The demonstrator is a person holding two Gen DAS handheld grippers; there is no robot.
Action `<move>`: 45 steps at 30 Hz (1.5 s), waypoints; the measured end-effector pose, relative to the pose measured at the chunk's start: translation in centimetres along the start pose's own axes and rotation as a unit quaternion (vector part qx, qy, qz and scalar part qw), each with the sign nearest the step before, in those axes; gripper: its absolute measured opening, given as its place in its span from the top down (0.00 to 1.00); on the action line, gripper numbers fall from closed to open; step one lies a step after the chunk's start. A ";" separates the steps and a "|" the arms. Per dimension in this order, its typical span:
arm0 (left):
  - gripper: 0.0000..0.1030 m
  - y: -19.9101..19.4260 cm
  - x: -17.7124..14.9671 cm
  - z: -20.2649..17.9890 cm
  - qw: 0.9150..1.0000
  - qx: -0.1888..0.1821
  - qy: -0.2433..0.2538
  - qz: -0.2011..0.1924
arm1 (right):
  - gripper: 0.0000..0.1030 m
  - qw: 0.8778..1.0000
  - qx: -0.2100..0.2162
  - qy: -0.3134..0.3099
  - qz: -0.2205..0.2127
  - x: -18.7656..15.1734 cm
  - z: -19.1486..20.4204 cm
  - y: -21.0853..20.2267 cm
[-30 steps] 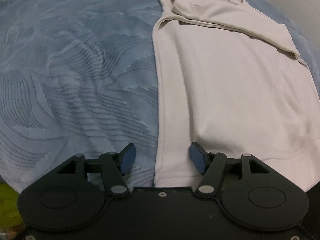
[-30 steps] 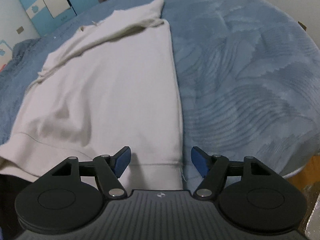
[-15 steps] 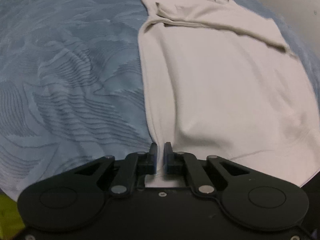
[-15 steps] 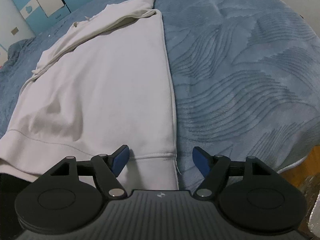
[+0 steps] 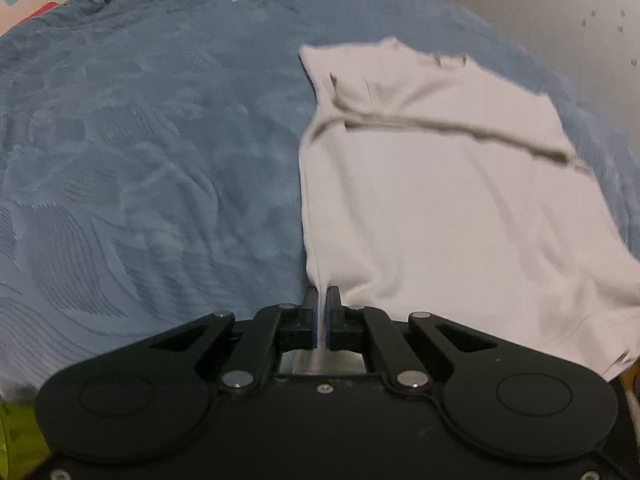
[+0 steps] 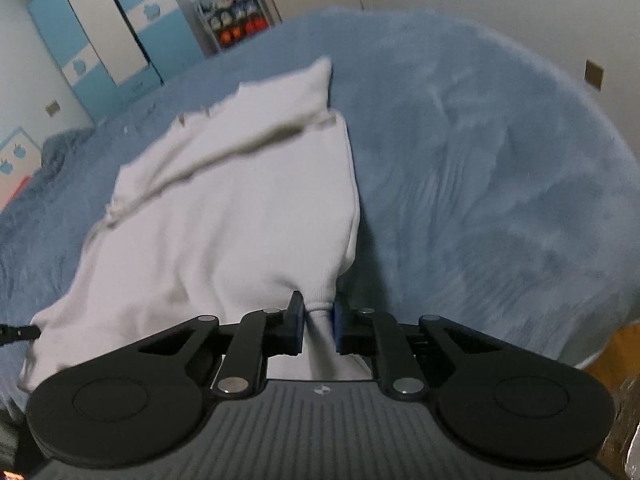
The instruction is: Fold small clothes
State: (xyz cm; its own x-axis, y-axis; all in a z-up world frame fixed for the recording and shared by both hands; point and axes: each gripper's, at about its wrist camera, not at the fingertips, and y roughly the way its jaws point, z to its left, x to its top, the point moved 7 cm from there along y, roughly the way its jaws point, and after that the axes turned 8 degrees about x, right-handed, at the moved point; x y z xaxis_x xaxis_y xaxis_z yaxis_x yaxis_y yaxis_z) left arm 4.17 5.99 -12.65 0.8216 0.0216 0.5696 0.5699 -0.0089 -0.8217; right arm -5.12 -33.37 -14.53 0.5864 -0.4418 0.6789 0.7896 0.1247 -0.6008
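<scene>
A cream long-sleeved top [image 5: 440, 208] lies on the blue bedspread [image 5: 140, 168], sleeves folded across its upper part. My left gripper [image 5: 321, 304] is shut on the hem's left corner, which runs thin between the blue pads. The right wrist view has the same top [image 6: 240, 216] with its near hem lifted off the bed. There my right gripper [image 6: 318, 310] is shut on the bunched right hem corner. The collar end still rests flat at the far side.
The blue bedspread [image 6: 480, 184] spreads wide to both sides of the top. Blue and white wardrobe doors [image 6: 100, 40] and a shelf of small items [image 6: 236, 20] stand beyond the bed. A pale wall [image 5: 560, 8] borders the bed's far side.
The left gripper closed on the left hem corner half a second ago. The right gripper has since closed on the right hem corner. Both have lifted the hem upward off the bed.
</scene>
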 end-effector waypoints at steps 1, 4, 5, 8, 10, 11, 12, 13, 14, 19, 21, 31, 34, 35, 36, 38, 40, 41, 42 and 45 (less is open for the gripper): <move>0.99 -0.4 0.4 0.1 1.000 -0.005 0.000 -0.007 | 0.86 1.000 0.002 -0.002 -0.010 0.6 0.2 -0.4; 0.99 -0.9 1.8 0.1 1.000 -0.009 0.002 -0.024 | 0.86 0.999 0.011 -0.017 -0.037 2.7 1.0 -1.2; 0.99 -1.2 2.5 0.1 0.999 -0.011 0.002 -0.032 | 0.86 0.999 0.017 -0.022 -0.046 3.6 1.4 -1.3; 0.99 -2.2 4.9 -0.3 0.998 -0.018 0.000 -0.060 | 0.86 0.997 0.031 -0.027 -0.072 6.1 2.5 -1.7; 0.99 -2.5 6.3 -0.4 0.997 -0.017 0.000 -0.077 | 0.86 0.995 0.032 -0.032 -0.086 7.2 2.9 -1.5; 0.99 -2.3 6.9 -0.5 0.996 -0.013 -0.001 -0.083 | 0.86 0.995 0.031 -0.036 -0.090 7.7 3.1 -1.0; 0.99 -1.8 7.5 -0.3 0.996 -0.012 -0.004 -0.088 | 0.86 0.994 0.029 -0.039 -0.094 7.9 3.0 -0.5; 0.99 -1.1 7.9 -0.2 0.996 -0.015 -0.007 -0.092 | 0.86 0.994 0.025 -0.040 -0.097 8.1 2.8 0.3; 0.99 0.0 8.1 -0.1 0.996 -0.016 -0.013 -0.090 | 0.86 0.995 0.018 -0.039 -0.094 8.1 2.3 1.3; 0.98 8.2 5.7 1.0 0.999 -0.001 -0.032 -0.020 | 0.86 1.000 -0.003 0.006 -0.031 5.1 -1.2 7.6; 0.96 10.6 4.3 1.4 0.999 -0.011 -0.051 0.000 | 0.85 1.000 -0.007 0.023 -0.006 3.3 -2.4 9.6; 0.61 7.0 4.3 2.5 0.998 -0.020 -0.062 0.000 | 0.61 0.999 0.010 0.026 -0.017 3.6 -2.7 7.1; 0.59 6.0 3.3 2.1 0.997 -0.040 -0.063 0.013 | 0.58 1.000 0.006 0.012 -0.014 3.1 -2.2 6.0; 0.59 5.8 2.8 1.6 0.997 -0.044 -0.061 0.017 | 0.58 1.000 0.006 0.011 -0.012 2.9 -2.2 5.8; 0.58 5.7 2.2 1.0 0.997 -0.049 -0.056 0.021 | 0.57 1.000 0.008 0.011 -0.011 2.6 -2.2 5.7; 0.56 6.0 1.2 -0.2 0.997 -0.057 -0.048 0.034 | 0.54 1.000 0.012 0.016 -0.005 2.0 -2.2 5.6; 0.53 6.1 0.0 -1.0 0.997 -0.054 -0.043 0.043 | 0.47 1.000 0.014 0.022 0.005 1.3 -2.1 5.9; 0.51 6.3 -0.3 -1.3 0.997 -0.051 -0.040 0.045 | 0.45 1.000 0.014 0.024 0.009 1.0 -2.1 6.0; 0.50 6.4 -0.5 -1.6 0.997 -0.049 -0.038 0.044 | 0.45 1.000 0.014 0.025 0.011 0.8 -2.1 6.2; 0.48 6.2 -0.6 -1.8 0.997 -0.051 -0.035 0.046 | 0.45 0.999 0.017 0.026 0.019 0.4 -2.3 6.9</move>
State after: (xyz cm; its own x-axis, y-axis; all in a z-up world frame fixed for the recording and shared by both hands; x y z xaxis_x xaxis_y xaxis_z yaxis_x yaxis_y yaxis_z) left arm 7.22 4.12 -18.00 0.8699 0.0862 0.4857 0.4930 -0.1150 -0.8624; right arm 0.22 -34.70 -19.35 0.6064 -0.4825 0.6321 0.7730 0.1711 -0.6109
